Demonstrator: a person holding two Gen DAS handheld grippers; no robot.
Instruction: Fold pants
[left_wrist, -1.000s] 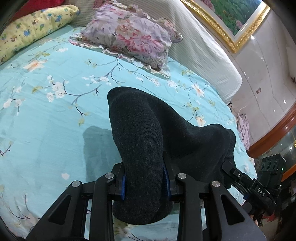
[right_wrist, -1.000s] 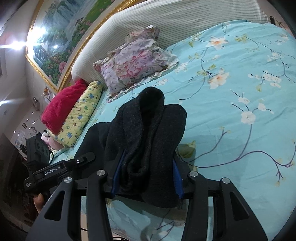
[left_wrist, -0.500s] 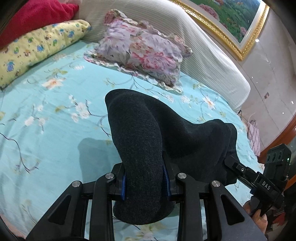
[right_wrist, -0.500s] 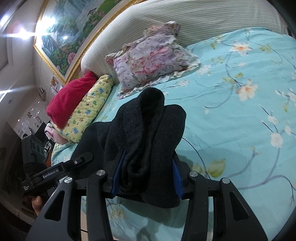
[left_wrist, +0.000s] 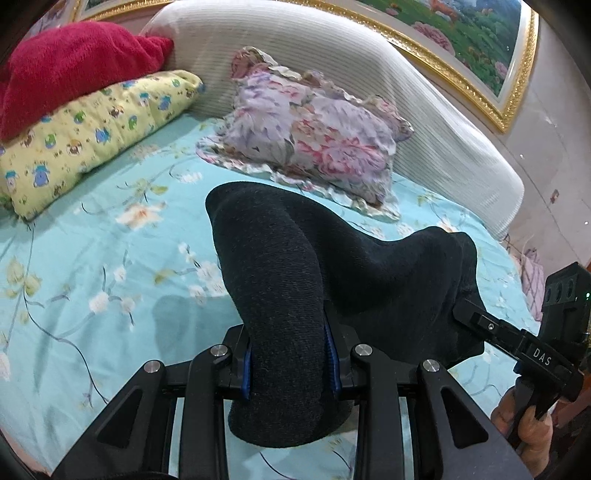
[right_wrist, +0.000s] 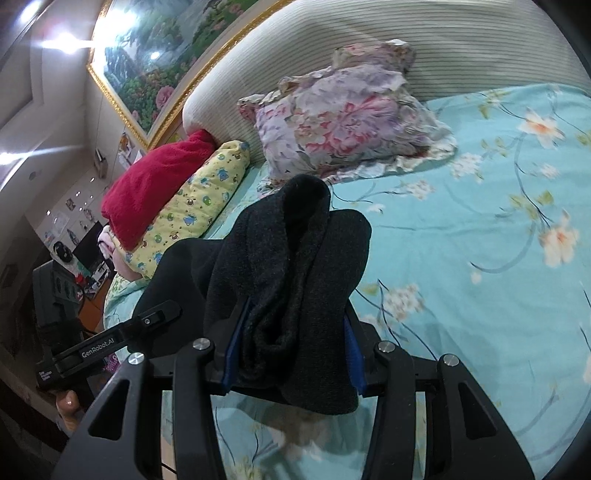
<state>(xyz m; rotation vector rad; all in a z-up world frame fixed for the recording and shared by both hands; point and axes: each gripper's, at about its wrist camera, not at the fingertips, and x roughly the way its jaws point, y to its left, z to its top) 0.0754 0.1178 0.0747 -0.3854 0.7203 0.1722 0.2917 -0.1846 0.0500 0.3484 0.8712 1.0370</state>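
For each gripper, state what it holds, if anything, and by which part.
Both hold the dark pants: left gripper and right gripper each clamp a bunched fold; which part of the garment cannot be told.

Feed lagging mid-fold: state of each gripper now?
Left gripper: shut on the dark knit pants.
Right gripper: shut on the same pants.

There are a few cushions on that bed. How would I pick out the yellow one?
Start at the pale ribbed headboard behind the turquoise sheet. At its left end lies a red blanket, and the yellow pillow sits right below it. Unlike the frilly flowered pillow beside it, it is long and dotted with small cartoon figures.
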